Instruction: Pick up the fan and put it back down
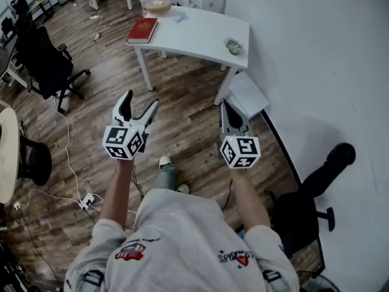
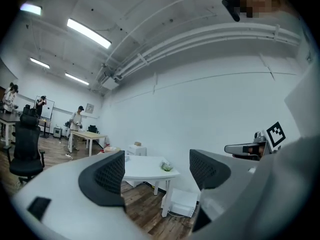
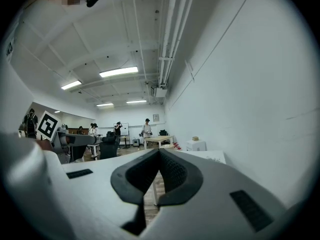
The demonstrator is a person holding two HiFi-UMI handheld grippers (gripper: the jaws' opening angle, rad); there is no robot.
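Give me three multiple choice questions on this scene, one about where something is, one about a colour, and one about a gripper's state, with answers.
1. Where does the red rectangular book lie?
A. on the white flat-topped table
B. on a shelf
C. in a drawer

2. What colour is the wheeled office chair at the head view's left?
A. white
B. black
C. red

3. How do the jaws of the left hand-held gripper stand?
A. shut on the book
B. shut on nothing
C. apart, with nothing between them

Answers:
1 A: the book rests at the tabletop's left end.
2 B: its back, seat and star base are all black.
3 C: the left gripper view shows a wide gap between the jaws, with only the room beyond.
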